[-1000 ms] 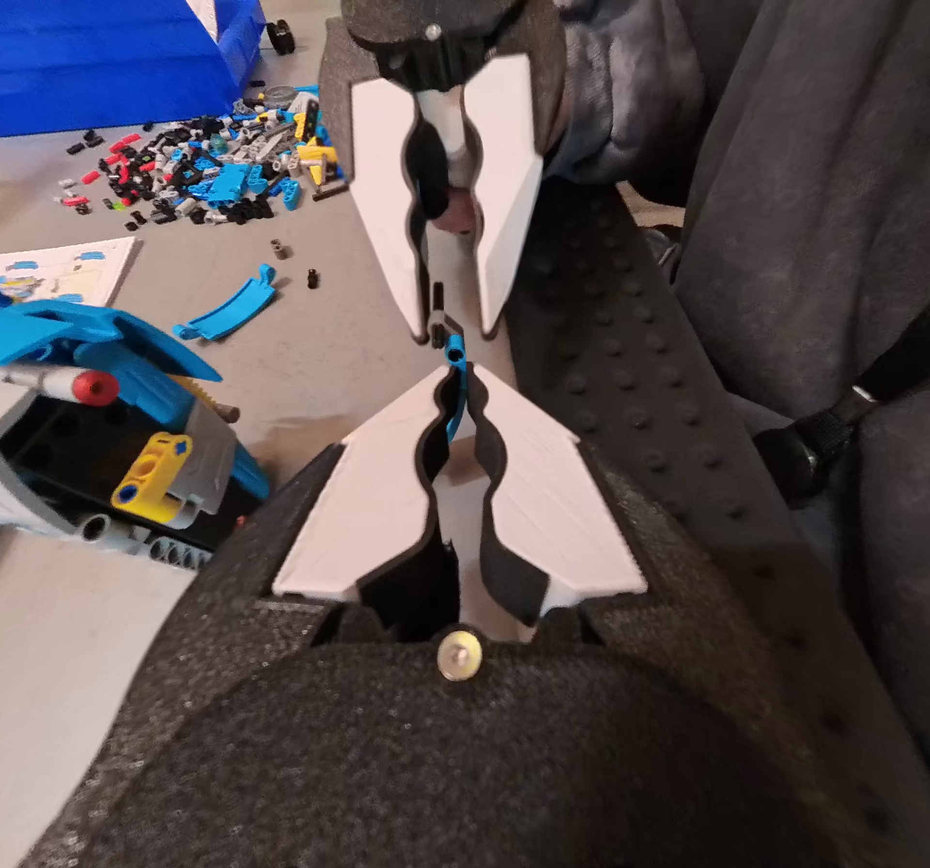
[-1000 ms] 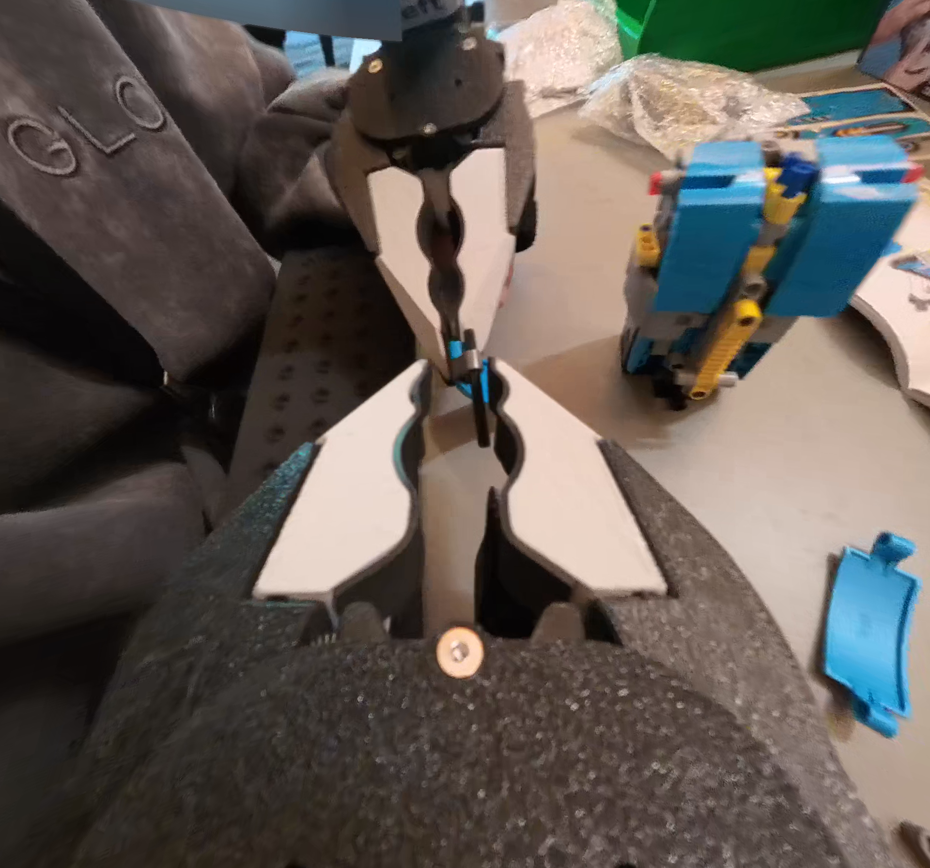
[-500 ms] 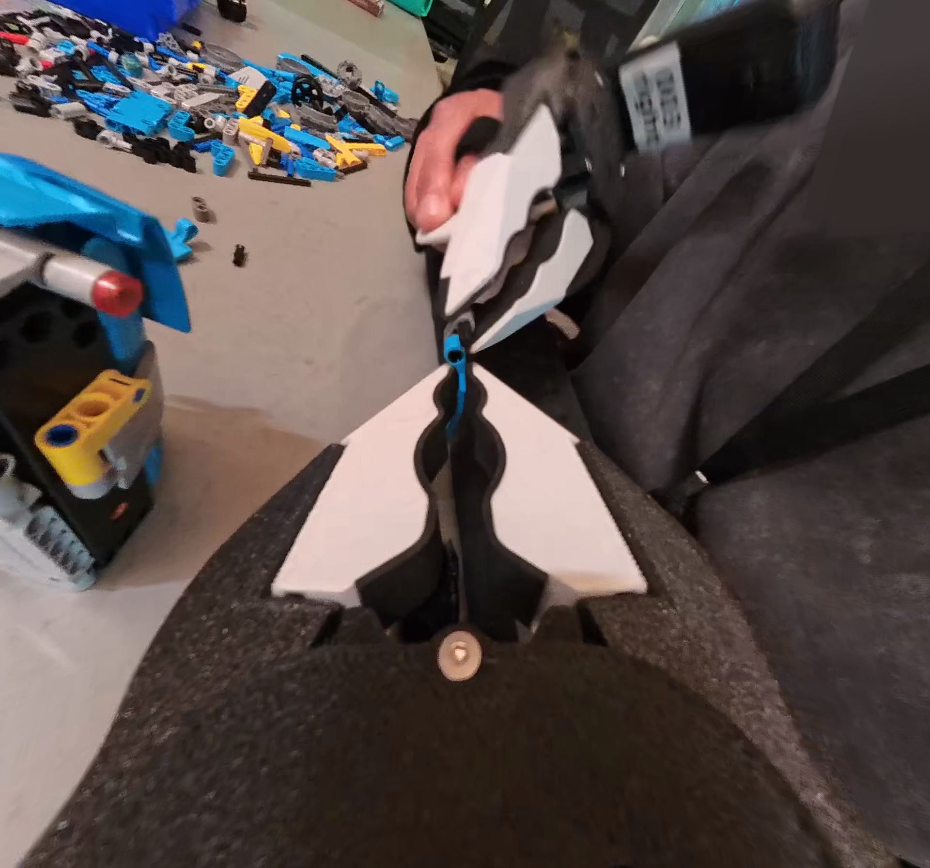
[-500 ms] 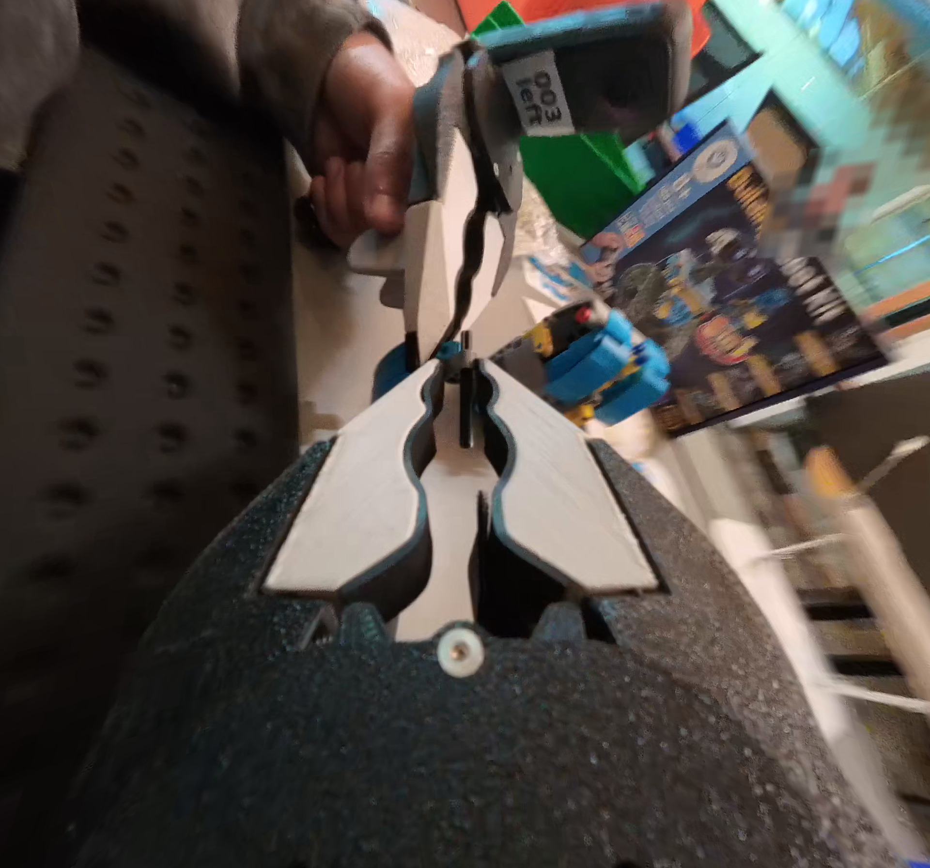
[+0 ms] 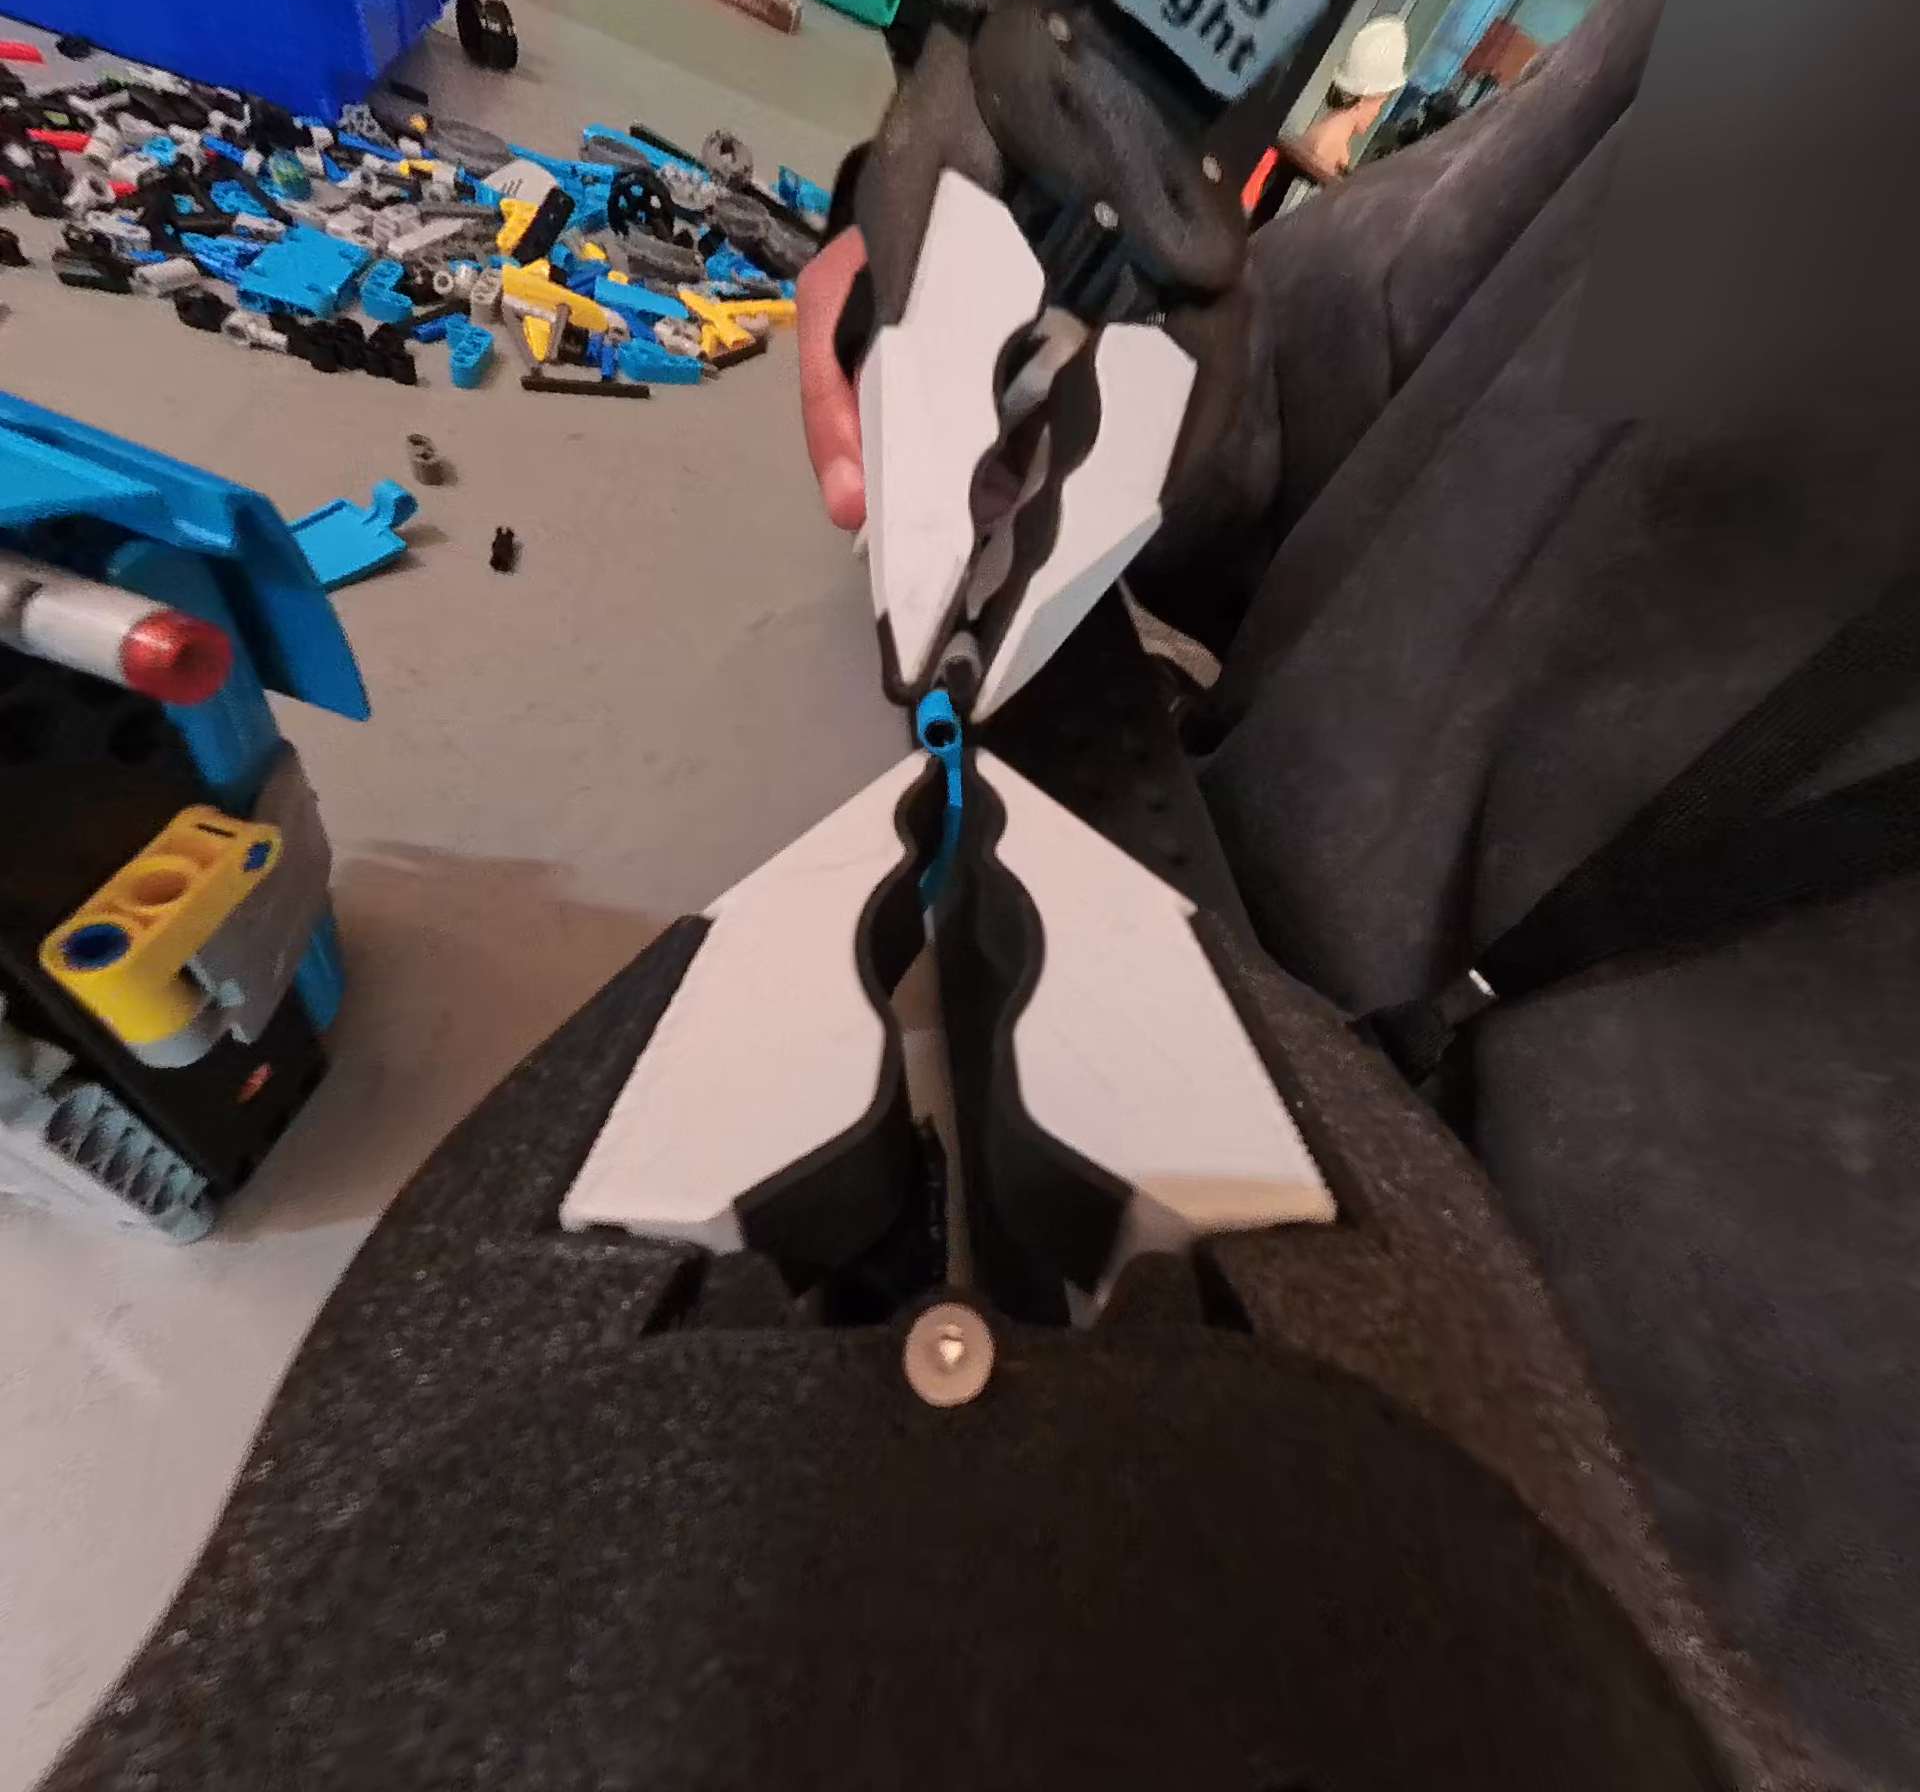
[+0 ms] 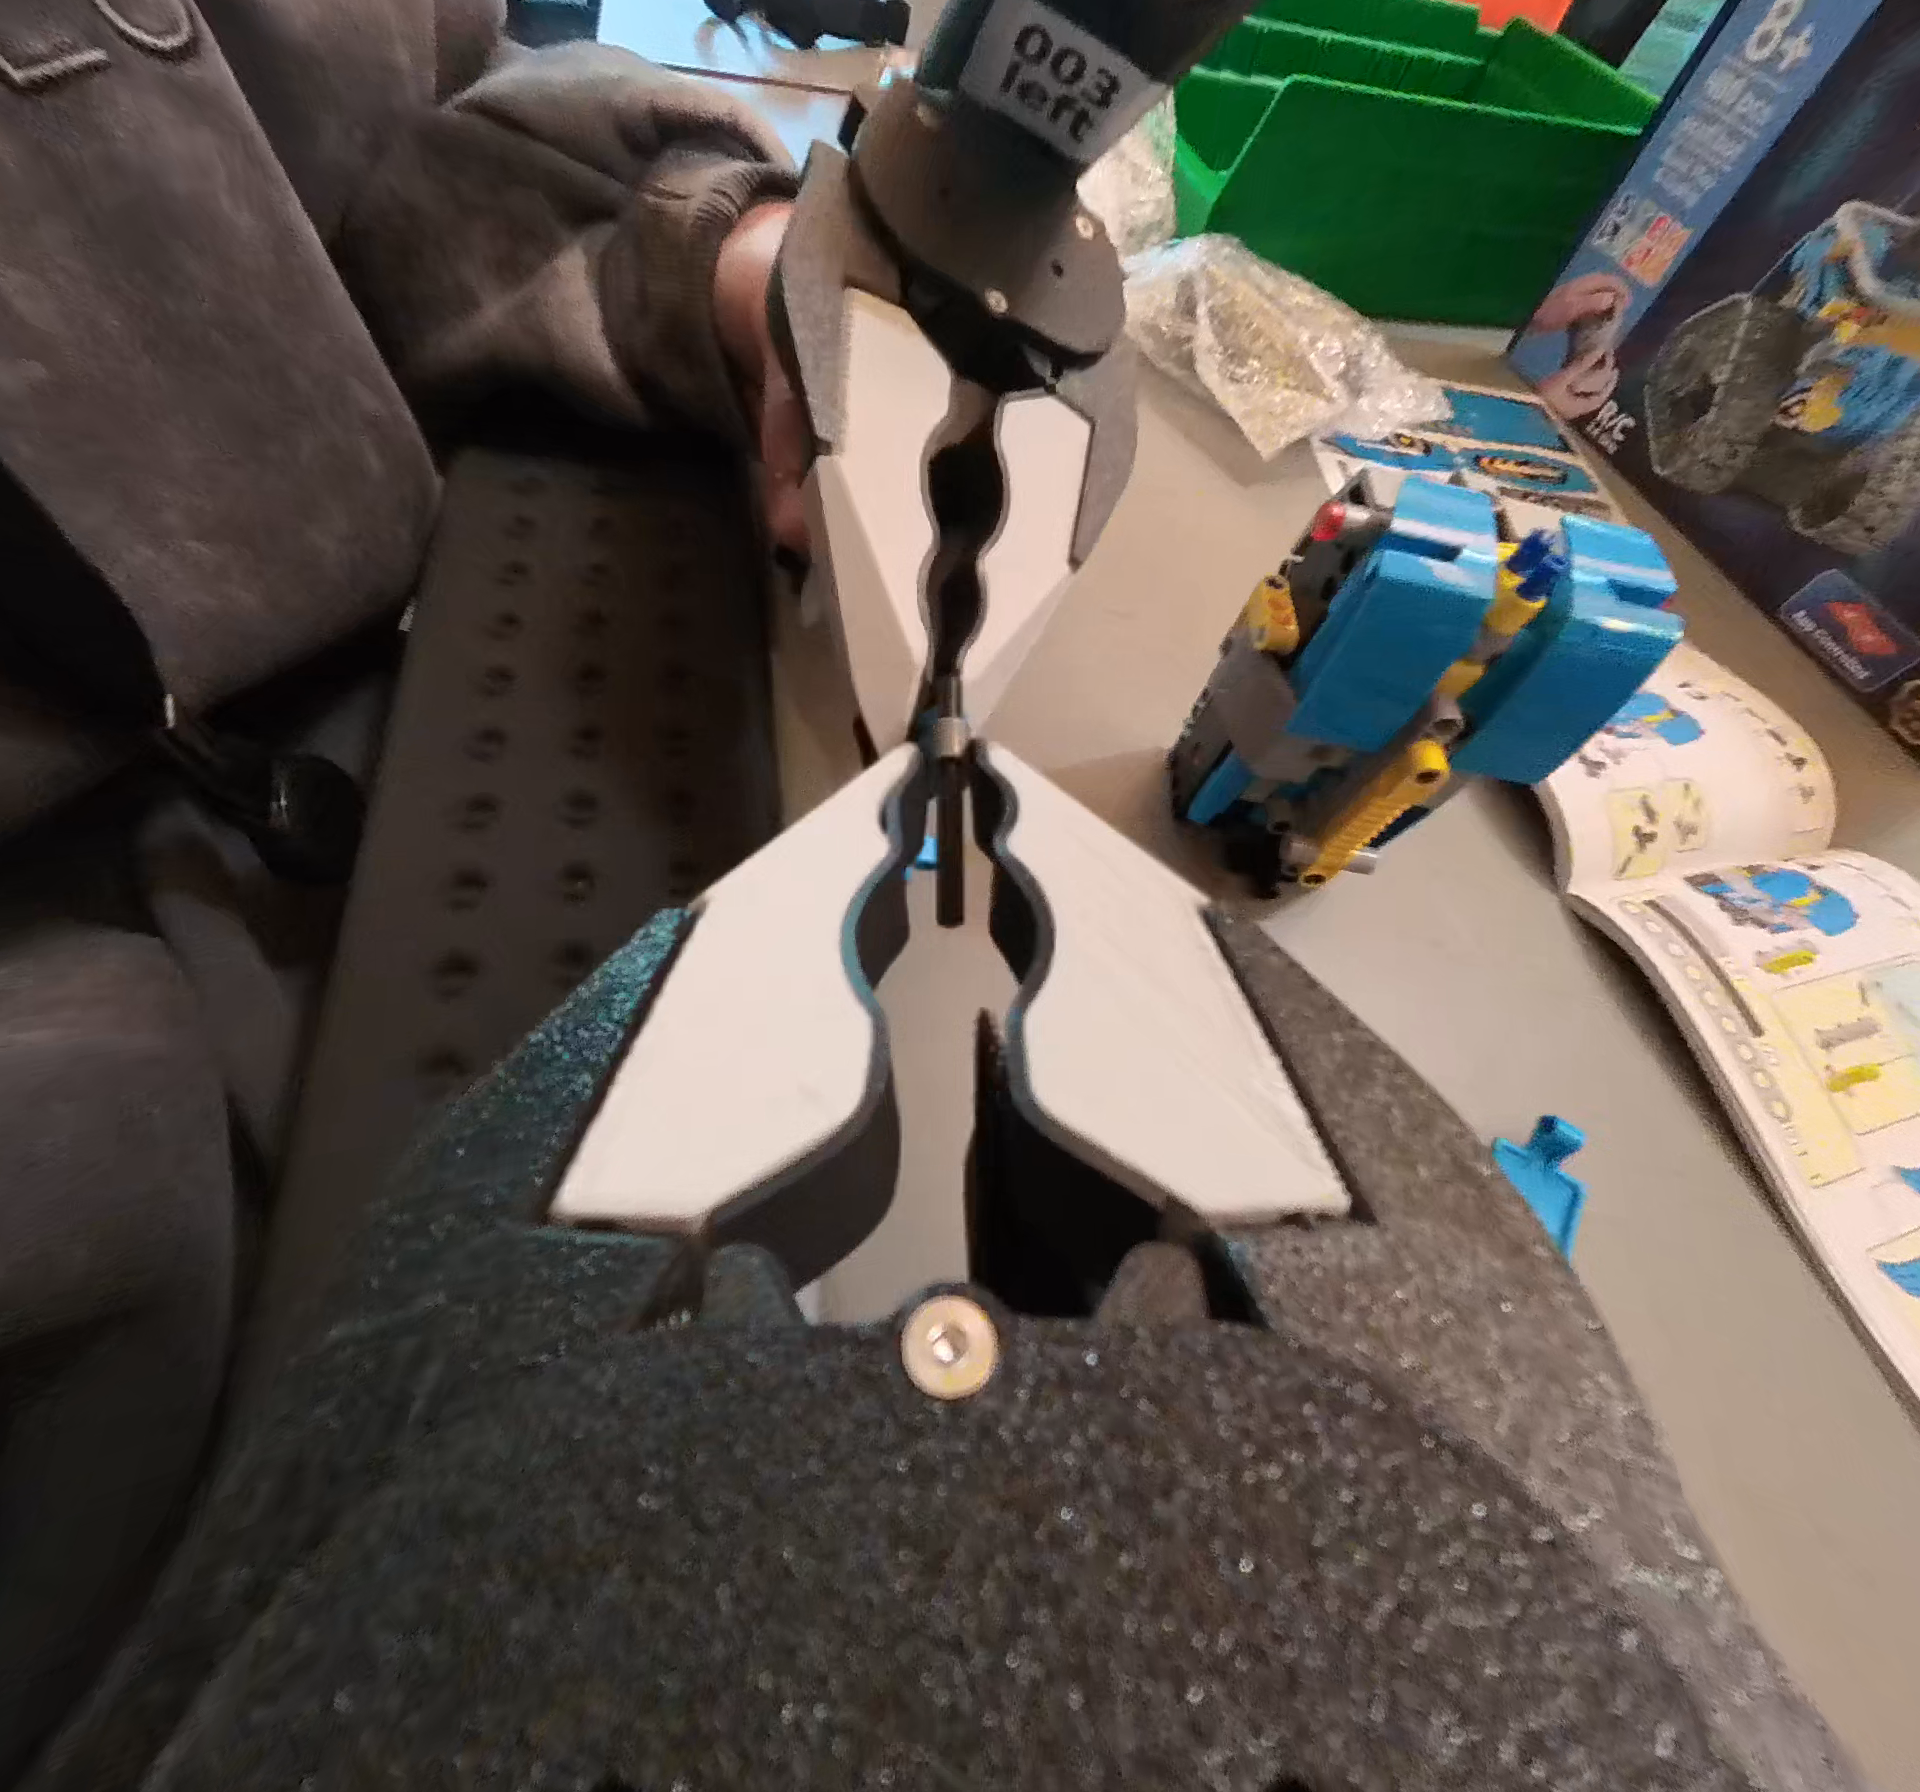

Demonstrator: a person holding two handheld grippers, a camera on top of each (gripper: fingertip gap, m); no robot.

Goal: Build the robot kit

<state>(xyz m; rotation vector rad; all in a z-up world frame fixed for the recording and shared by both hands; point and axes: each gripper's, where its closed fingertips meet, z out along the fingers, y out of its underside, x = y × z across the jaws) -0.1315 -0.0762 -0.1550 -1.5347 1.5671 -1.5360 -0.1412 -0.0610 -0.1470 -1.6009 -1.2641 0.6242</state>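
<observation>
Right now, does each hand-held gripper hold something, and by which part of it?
The left hand-held gripper pinches a thin blue piece along its lower length, its holed end free. The right hand-held gripper grips a black axle near its grey-collared tip.

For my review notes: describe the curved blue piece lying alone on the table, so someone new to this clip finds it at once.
Start at the half-built blue and yellow model on the grey table in the left wrist view. Just beyond its blue wing lies the curved blue piece, flat on the table. Unlike the heaped loose parts farther back, it lies apart, a thin arc with a notched end.
</observation>
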